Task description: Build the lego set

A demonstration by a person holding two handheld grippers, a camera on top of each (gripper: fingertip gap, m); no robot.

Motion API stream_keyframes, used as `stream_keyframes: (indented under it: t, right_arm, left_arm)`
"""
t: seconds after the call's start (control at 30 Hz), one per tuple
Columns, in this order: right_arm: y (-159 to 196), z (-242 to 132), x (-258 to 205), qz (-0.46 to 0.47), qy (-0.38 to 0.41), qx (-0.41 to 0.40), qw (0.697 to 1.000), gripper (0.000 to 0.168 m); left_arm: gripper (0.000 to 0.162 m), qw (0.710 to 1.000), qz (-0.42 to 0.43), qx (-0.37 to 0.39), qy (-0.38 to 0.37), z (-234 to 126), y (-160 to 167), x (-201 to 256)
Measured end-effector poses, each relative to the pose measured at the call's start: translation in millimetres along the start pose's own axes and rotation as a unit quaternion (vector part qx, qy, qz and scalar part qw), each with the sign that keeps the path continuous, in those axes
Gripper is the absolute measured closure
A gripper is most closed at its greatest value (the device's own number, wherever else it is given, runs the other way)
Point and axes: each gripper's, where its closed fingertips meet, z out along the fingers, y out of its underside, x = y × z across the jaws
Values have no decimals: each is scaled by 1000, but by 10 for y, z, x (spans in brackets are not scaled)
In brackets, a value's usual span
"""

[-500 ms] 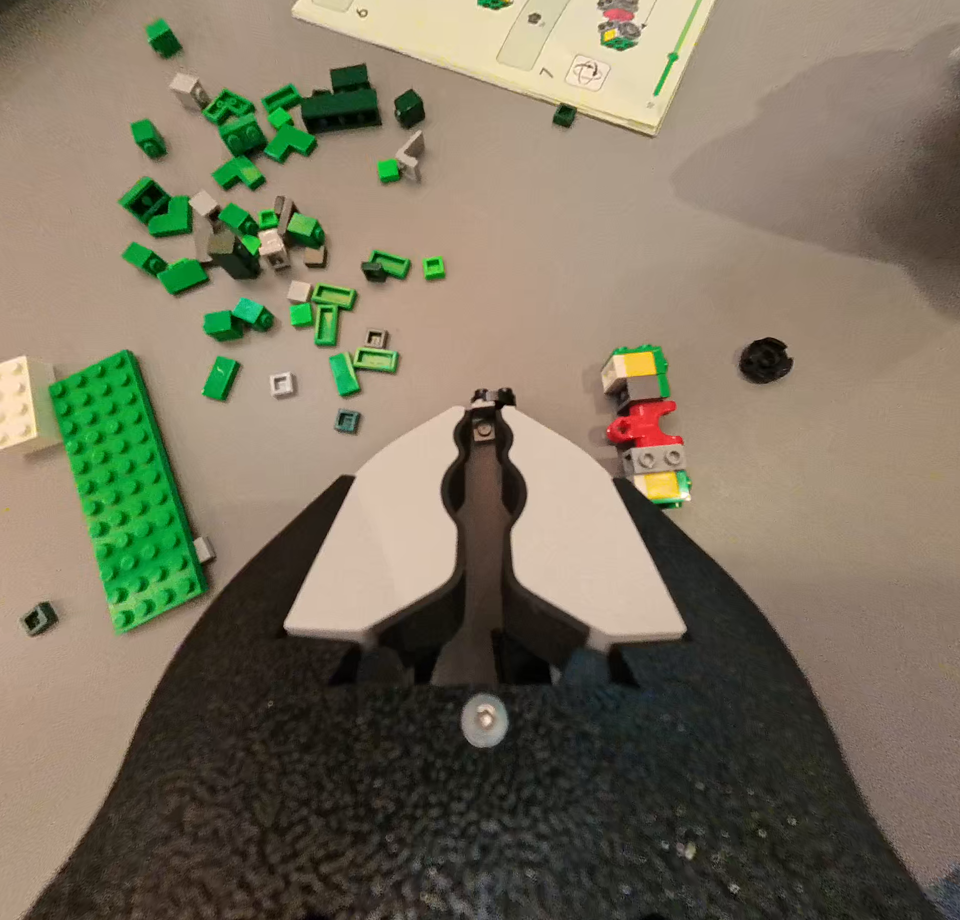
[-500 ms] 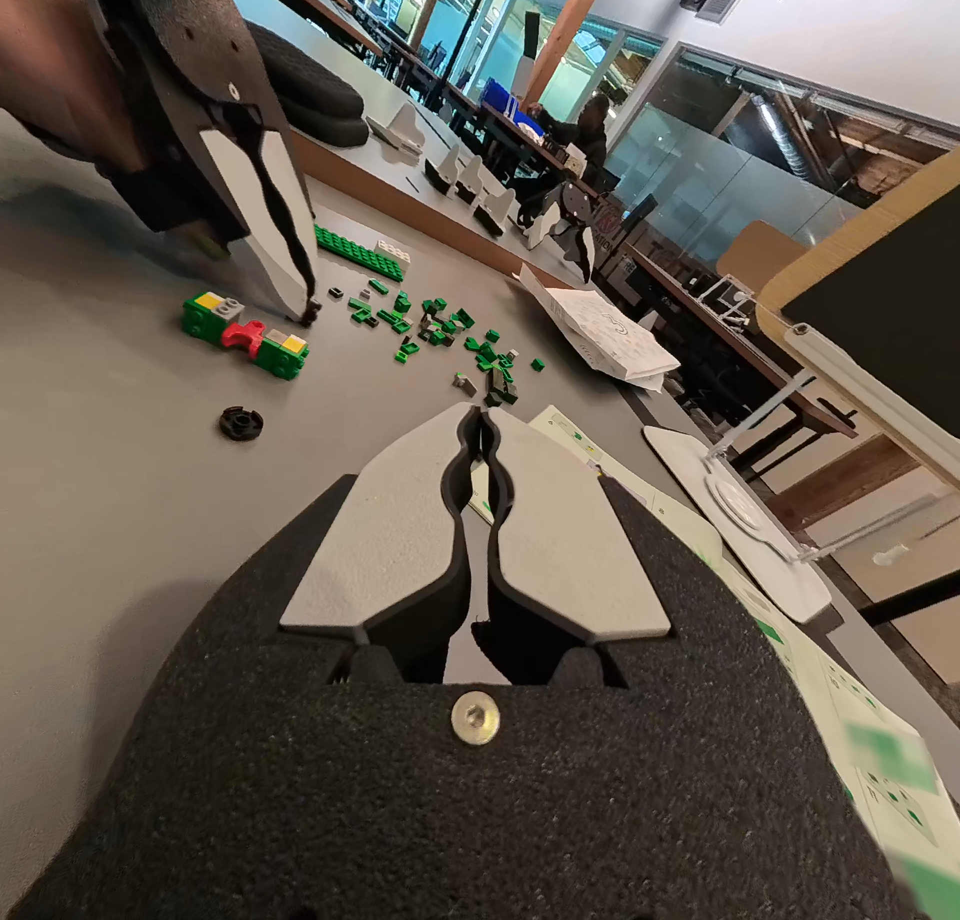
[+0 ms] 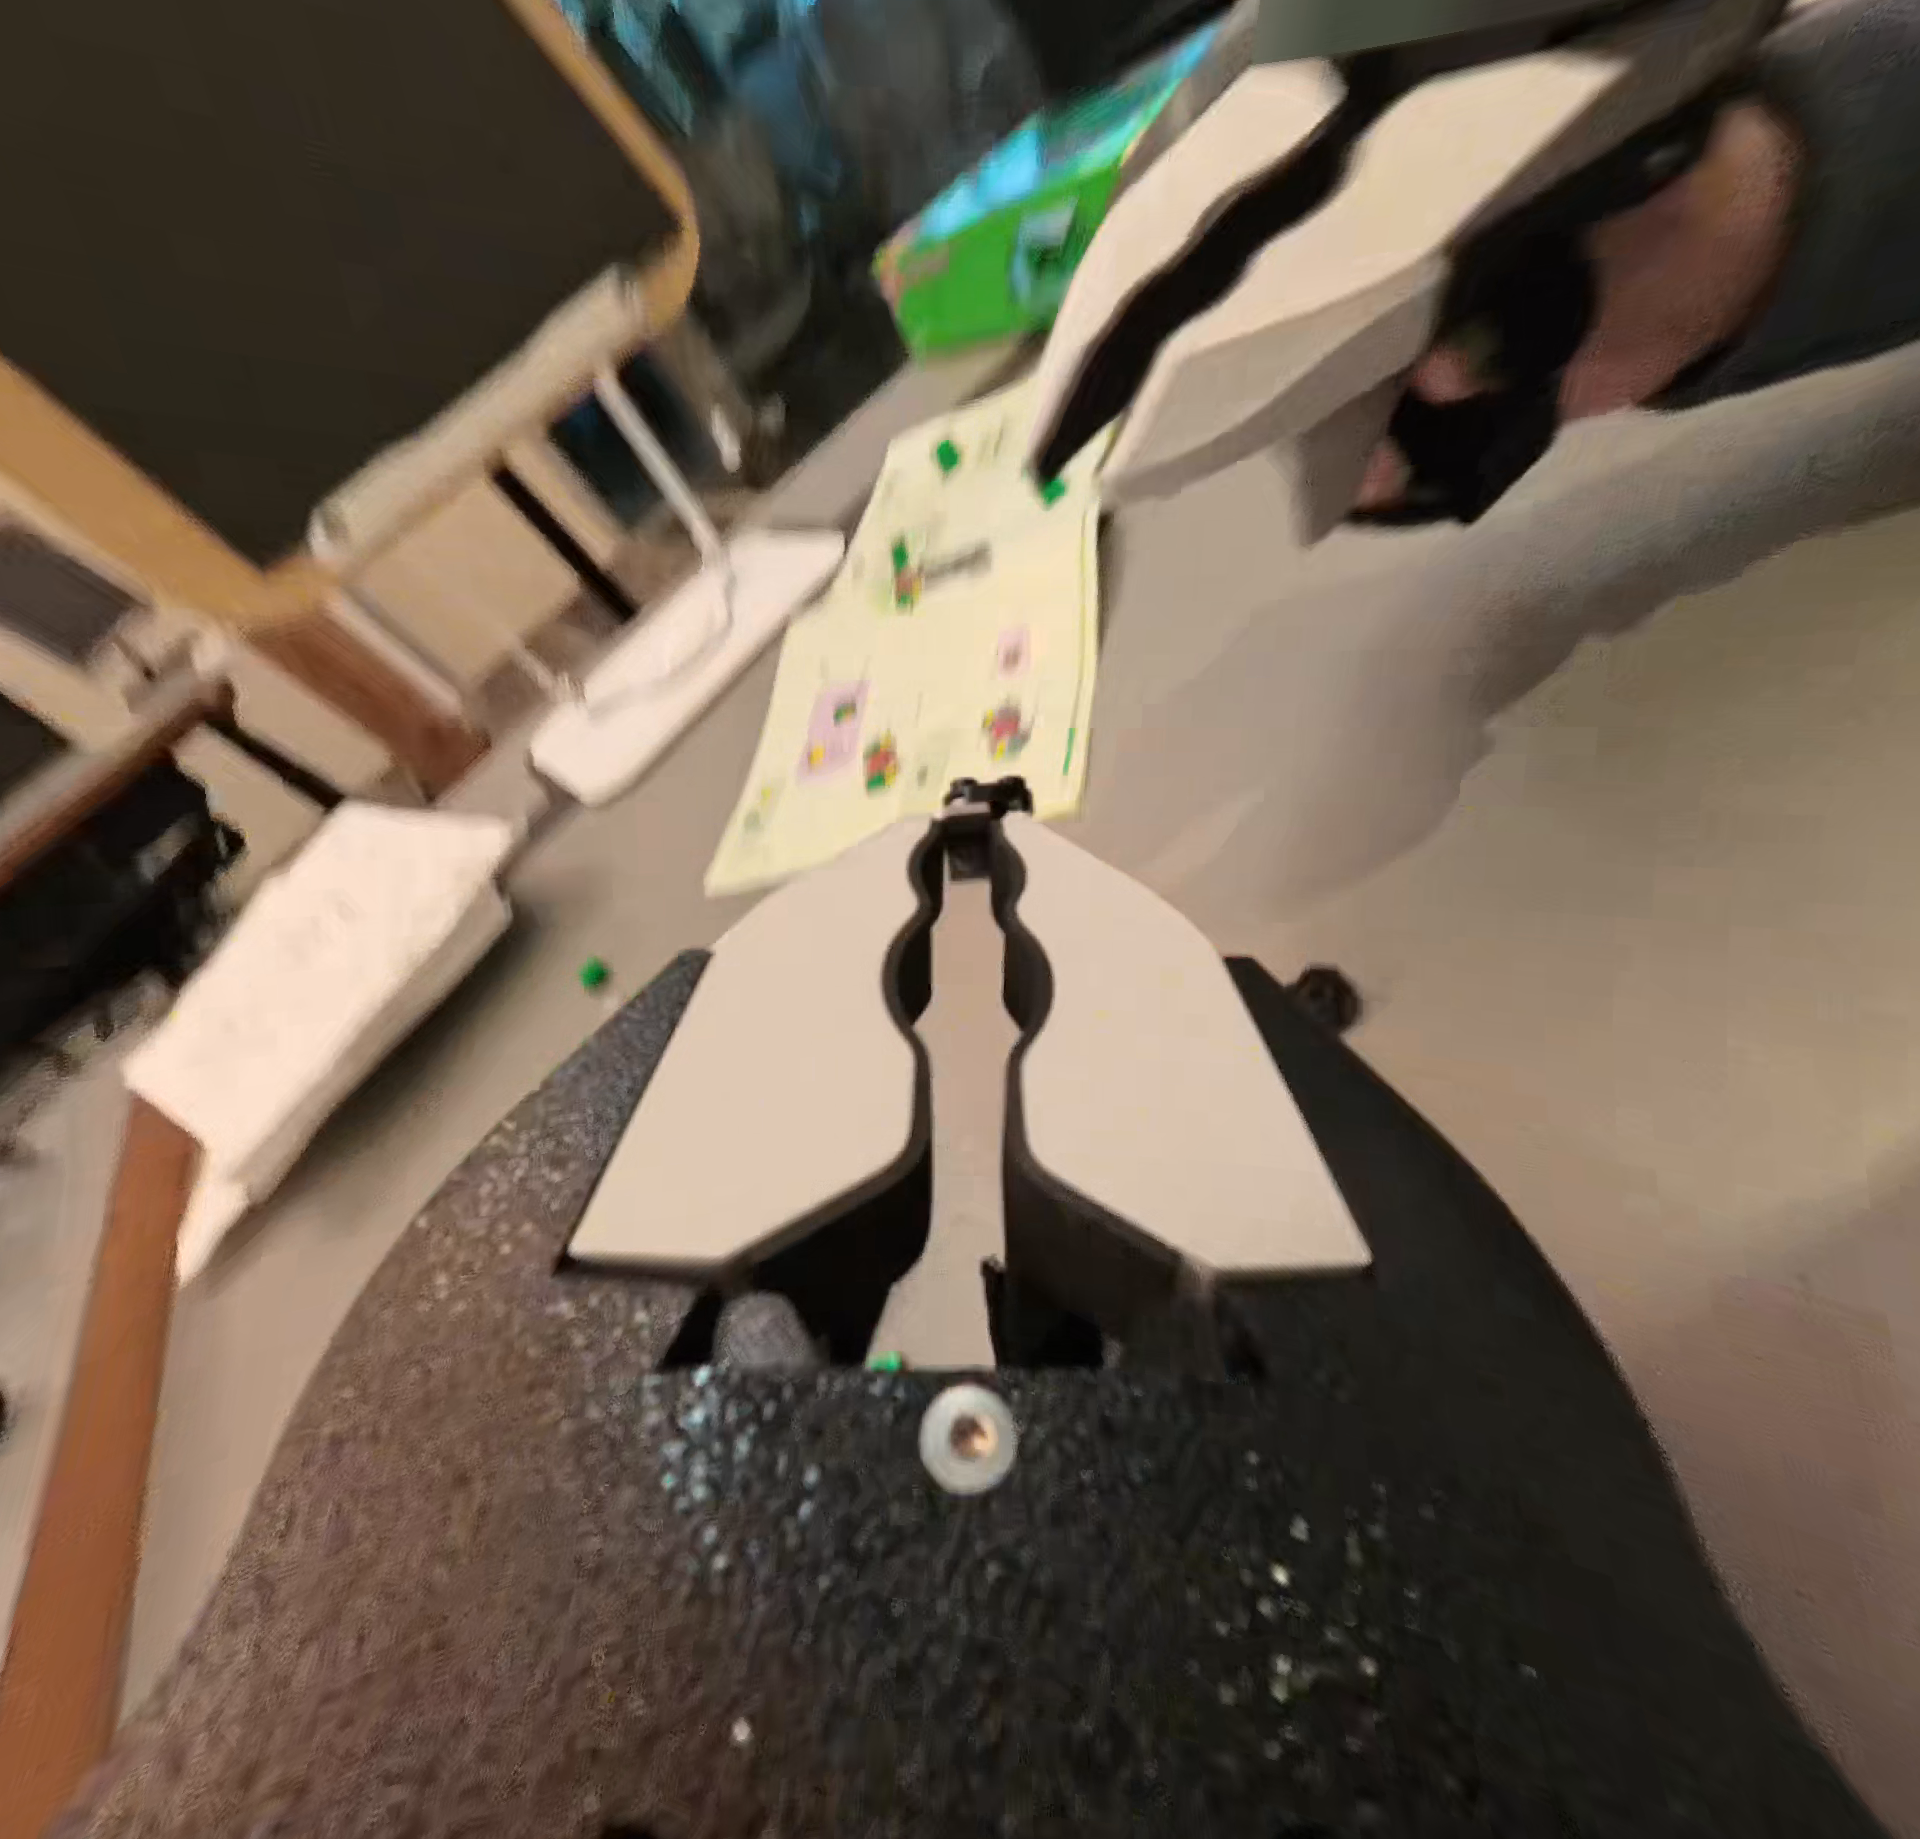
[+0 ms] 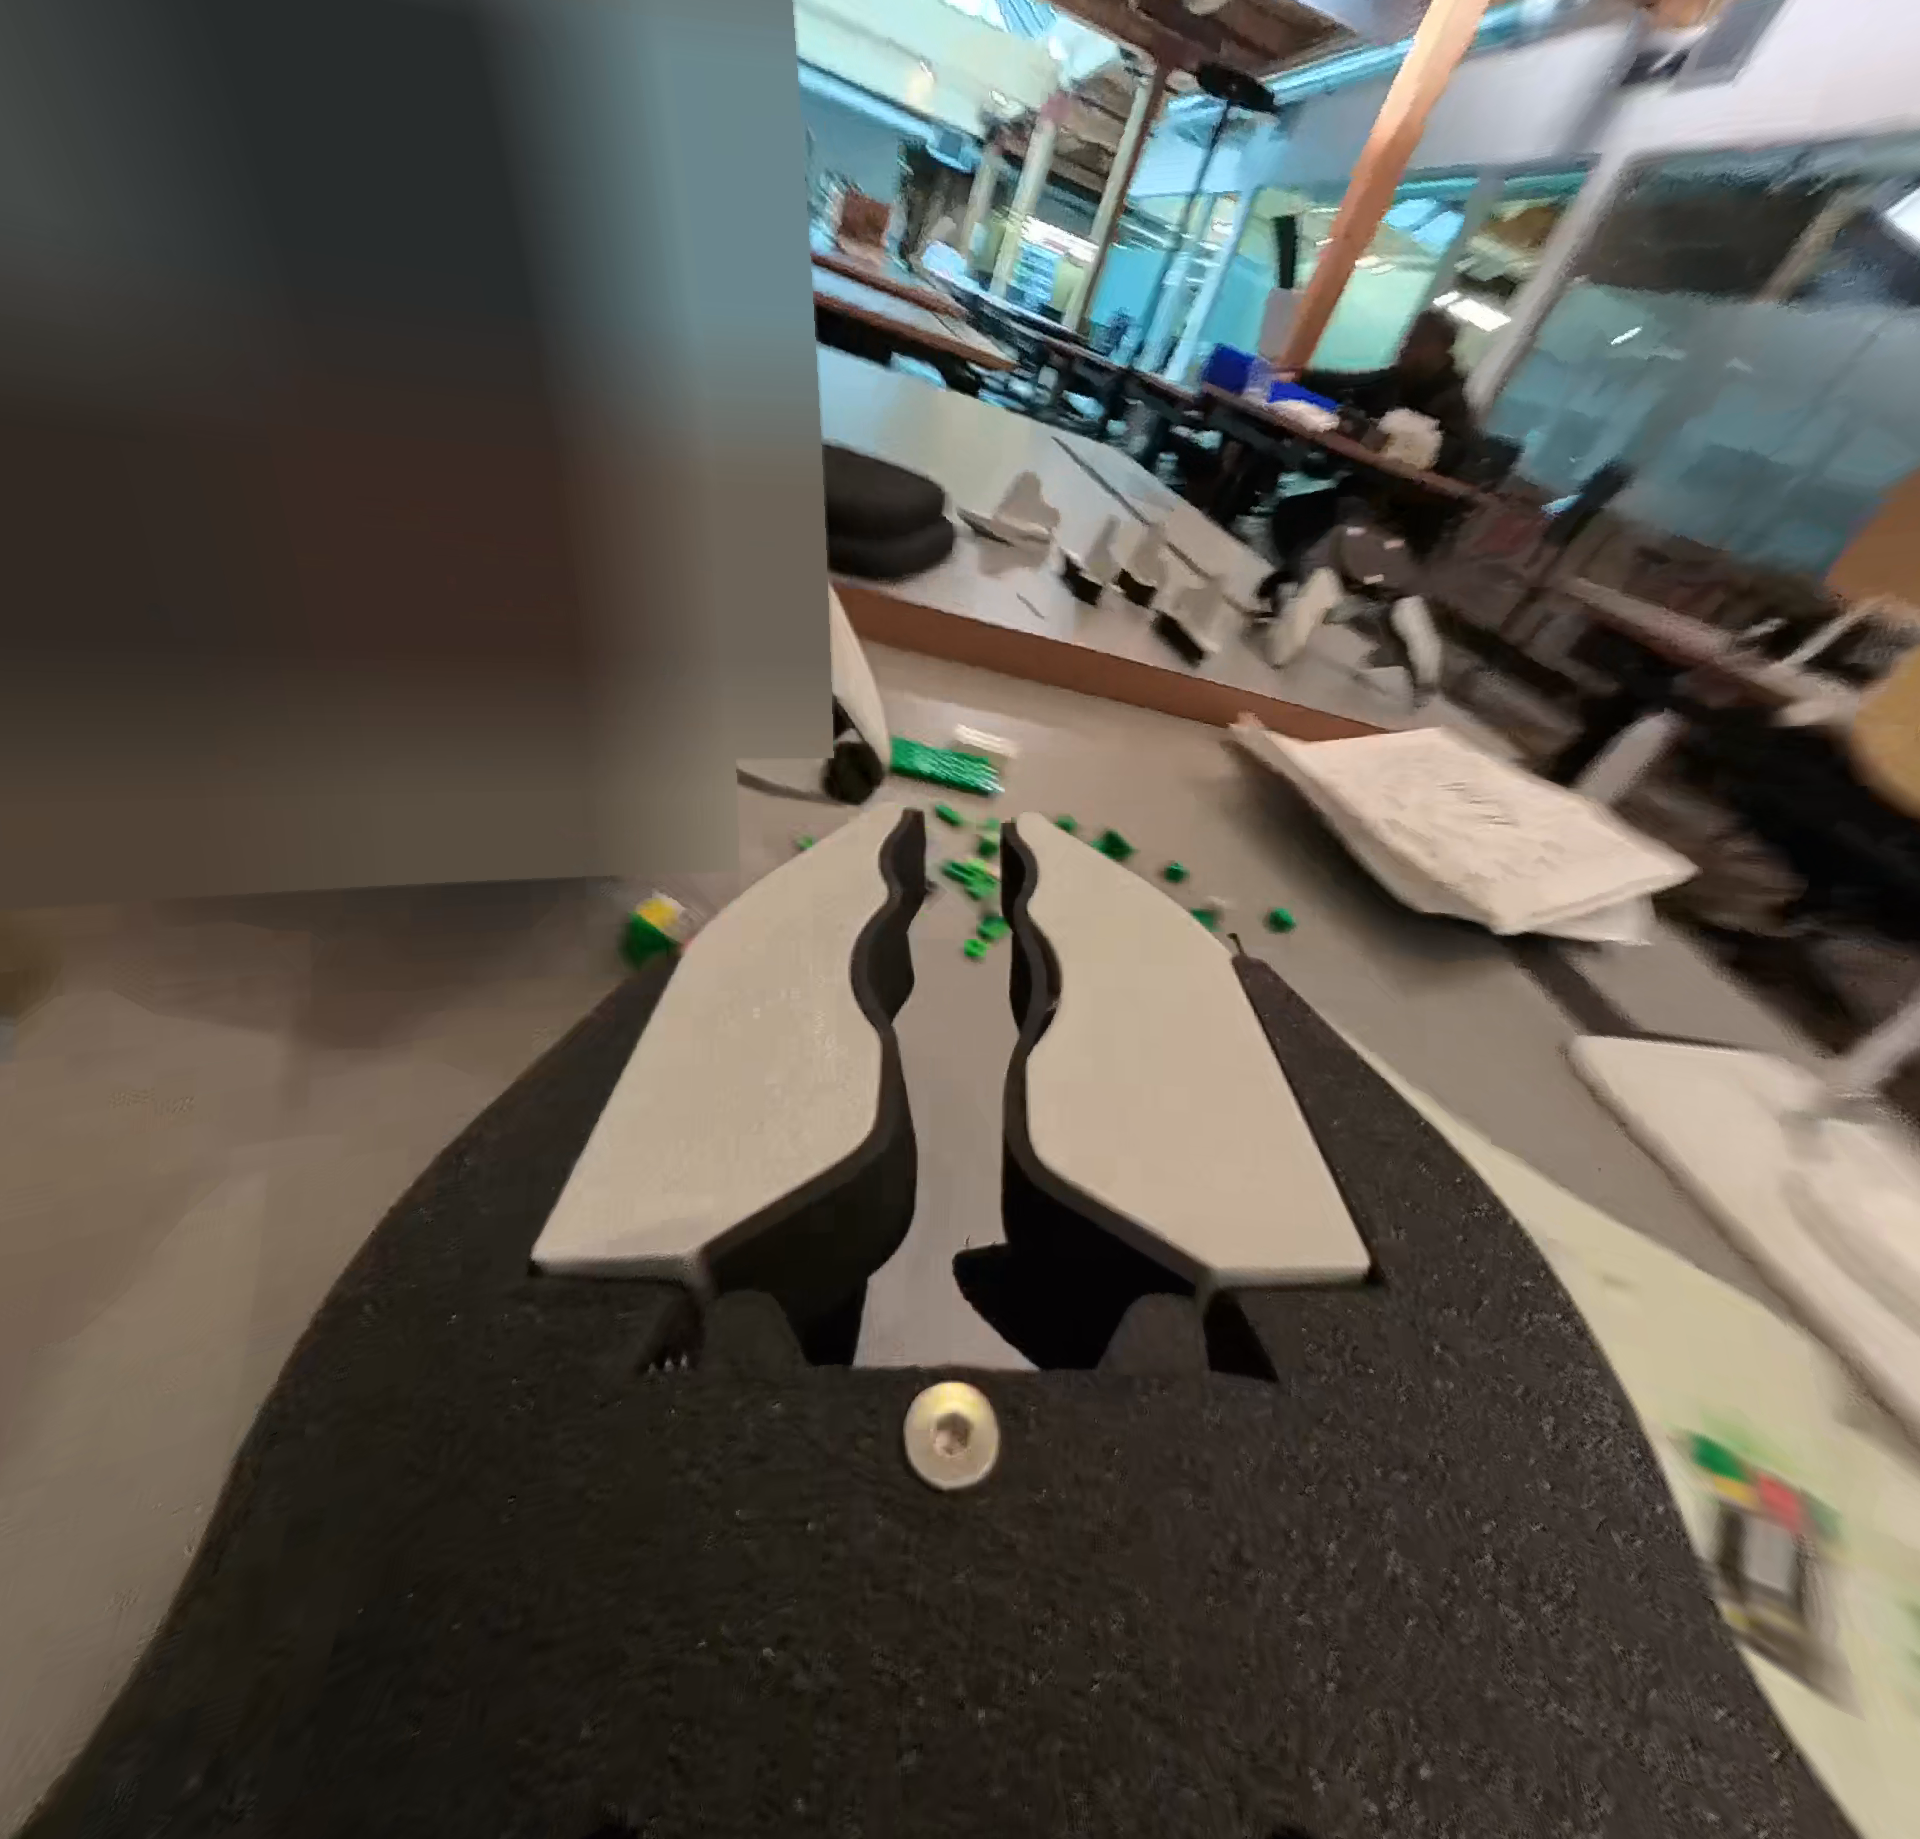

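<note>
Your left gripper (image 3: 985,802) pinches a small black piece (image 3: 987,790) at its tips, above the instruction sheet (image 3: 935,667) on the bench (image 3: 1507,958). Your right gripper (image 4: 961,839) is slightly parted, empty, facing scattered green bricks (image 4: 977,875).

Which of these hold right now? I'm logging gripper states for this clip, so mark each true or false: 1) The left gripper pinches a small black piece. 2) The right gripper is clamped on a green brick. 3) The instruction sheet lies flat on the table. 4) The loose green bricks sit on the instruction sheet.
1) True: the left gripper is shut on a small black piece.
2) False: the right gripper is open and empty.
3) True: the instruction sheet lies flat.
4) False: most loose green bricks lie on the bare grey table.
</note>
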Motion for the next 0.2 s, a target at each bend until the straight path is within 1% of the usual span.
stream_keyframes:
  t: [0.03,0.1,0.13,0.17,0.2]
  right_arm:
    - [-73,1,-22,53,-28,11,998,154]
    - [-207,-6,-79,171,-96,35,980,151]
    - [-264,-14,-116,232,-137,45,962,149]
    - [-336,-32,-160,295,-183,58,936,147]
    - [-409,-53,-196,356,-230,70,903,147]
  left_arm:
    - [154,999,21,31,4,-18,-145,26]
    - [154,995,51,89,11,-58,-409,77]
    - [154,991,56,117,21,-80,-533,110]
    - [154,988,56,141,33,-101,-641,144]
    - [154,984,56,162,47,-120,-734,181]
